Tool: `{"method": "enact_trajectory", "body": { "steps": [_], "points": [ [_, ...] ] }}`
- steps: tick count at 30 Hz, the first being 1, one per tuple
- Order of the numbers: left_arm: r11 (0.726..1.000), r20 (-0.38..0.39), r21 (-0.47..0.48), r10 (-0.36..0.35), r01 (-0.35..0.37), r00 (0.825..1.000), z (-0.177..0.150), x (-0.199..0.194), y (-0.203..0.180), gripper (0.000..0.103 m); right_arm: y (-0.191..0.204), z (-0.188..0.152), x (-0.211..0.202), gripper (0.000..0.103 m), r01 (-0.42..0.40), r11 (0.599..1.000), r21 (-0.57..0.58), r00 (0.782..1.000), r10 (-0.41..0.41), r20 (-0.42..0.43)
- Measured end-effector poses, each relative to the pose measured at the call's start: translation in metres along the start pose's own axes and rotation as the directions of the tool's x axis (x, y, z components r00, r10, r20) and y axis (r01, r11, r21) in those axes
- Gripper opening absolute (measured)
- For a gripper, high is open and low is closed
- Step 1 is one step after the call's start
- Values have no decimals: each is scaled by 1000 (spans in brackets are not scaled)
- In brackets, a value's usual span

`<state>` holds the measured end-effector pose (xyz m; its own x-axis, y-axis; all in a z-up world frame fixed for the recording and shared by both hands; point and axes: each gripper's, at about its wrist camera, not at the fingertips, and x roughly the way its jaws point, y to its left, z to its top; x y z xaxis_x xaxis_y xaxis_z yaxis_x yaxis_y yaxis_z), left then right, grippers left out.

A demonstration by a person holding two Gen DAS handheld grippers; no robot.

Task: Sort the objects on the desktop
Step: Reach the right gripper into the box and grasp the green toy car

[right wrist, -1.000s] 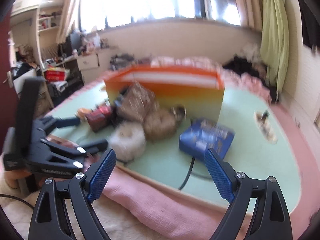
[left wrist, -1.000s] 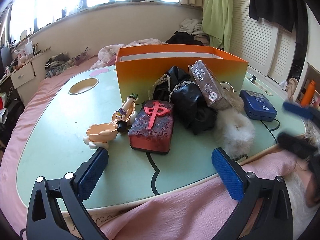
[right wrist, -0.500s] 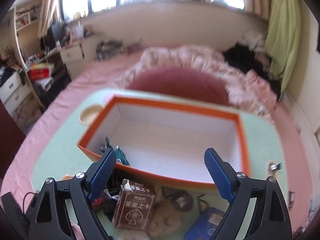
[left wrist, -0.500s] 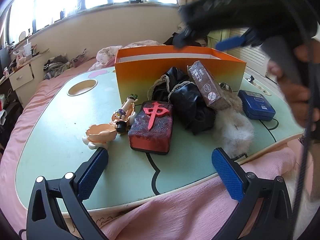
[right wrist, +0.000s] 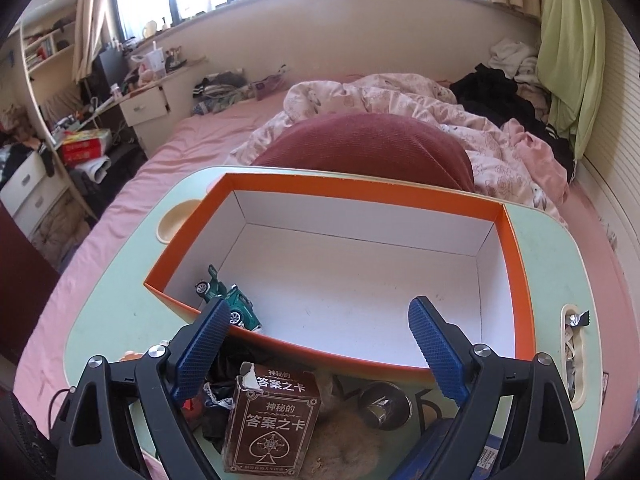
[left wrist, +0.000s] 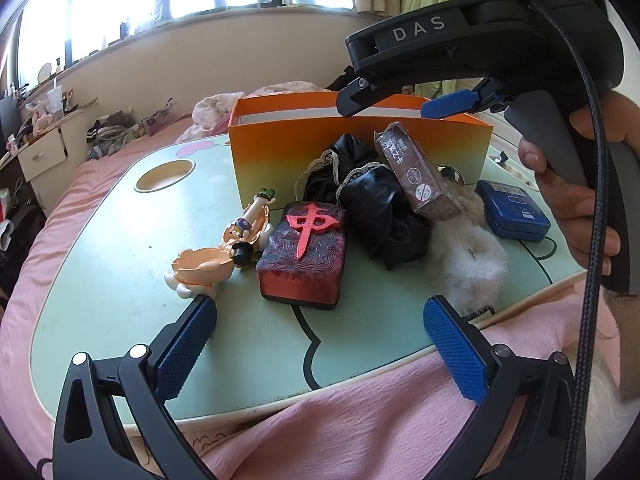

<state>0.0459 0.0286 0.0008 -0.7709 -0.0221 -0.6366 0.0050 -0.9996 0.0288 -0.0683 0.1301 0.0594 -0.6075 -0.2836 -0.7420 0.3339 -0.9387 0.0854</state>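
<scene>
Two tools, both spread wide and holding nothing. Right tool [right wrist: 316,344] hovers above the orange box [right wrist: 516,248], a green toy car [right wrist: 226,304] lying in the corner under its left finger. Left tool [left wrist: 320,344] sits low at the table [left wrist: 100,280] edge; just ahead lie the red mahjong block [left wrist: 304,256], card box [left wrist: 416,176] and figurine [left wrist: 224,252].

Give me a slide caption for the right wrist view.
Open right gripper hovers over the orange box, which holds one green toy car.
</scene>
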Motion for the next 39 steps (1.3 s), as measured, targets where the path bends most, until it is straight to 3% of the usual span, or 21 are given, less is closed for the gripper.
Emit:
{"method": "enact_trajectory", "body": {
  "steps": [3, 5, 7, 9, 12, 17, 18, 21, 25, 29, 32, 35, 36, 37, 39],
  "points": [
    [1000, 0, 1, -1, 1, 1000, 0, 0, 0, 103, 5, 12, -9, 86, -53, 998, -17, 999, 53, 2],
    [1000, 0, 1, -2, 2, 1000, 0, 0, 0, 103, 11, 27, -12, 82, -140, 990, -32, 990, 139, -23],
    [1000, 0, 1, -2, 2, 1000, 0, 0, 0, 103, 13, 45, -1, 74, -238, 971, 1, 964, 237, -117],
    [1000, 0, 2, -5, 5, 1000, 0, 0, 1, 103, 16, 58, 20, 62, -276, 960, 42, 932, 278, -232],
    [1000, 1, 3, -7, 7, 1000, 0, -1, 0, 103, 27, 67, 48, 52, -262, 965, 26, 903, 255, -345],
    [1000, 1, 3, -6, 6, 1000, 0, 0, 0, 103, 52, 64, 86, 52, -178, 978, -105, 876, 109, -470],
    [1000, 0, 4, -7, 7, 1000, 0, 0, -1, 103, 52, 61, 92, 57, -171, 979, -115, 875, 98, -475],
    [1000, -3, -1, -14, 14, 1000, 1, -1, 2, 103, 48, 59, 102, 57, -210, 976, -66, 876, 158, -456],
    [1000, -2, 5, -18, 18, 1000, 2, -1, 3, 103, 28, 57, 109, 51, -251, 967, 37, 843, 237, -484],
    [1000, -1, 10, -19, 19, 1000, 3, -1, 5, 103, 22, 62, 101, 51, -162, 987, 12, 870, 149, -470],
    [1000, -1, 10, -21, 21, 1000, 4, -2, 5, 103, 40, 69, 95, 54, -254, 967, 30, 848, 237, -473],
    [1000, -2, 11, -22, 22, 1000, 3, -2, 5, 103, 56, 63, 107, 57, -157, 983, -99, 868, 90, -489],
    [1000, -1, 11, -23, 23, 1000, 4, -1, 5, 103, 58, 58, 115, 58, -124, 985, -123, 862, 46, -504],
    [1000, -3, 9, -25, 25, 1000, 4, -1, 5, 103, 53, 57, 120, 60, -156, 985, -77, 849, 94, -519],
    [1000, -2, 11, -28, 28, 1000, 5, 0, 6, 103, 50, 59, 120, 59, -179, 979, -97, 857, 107, -504]
  ]
}}
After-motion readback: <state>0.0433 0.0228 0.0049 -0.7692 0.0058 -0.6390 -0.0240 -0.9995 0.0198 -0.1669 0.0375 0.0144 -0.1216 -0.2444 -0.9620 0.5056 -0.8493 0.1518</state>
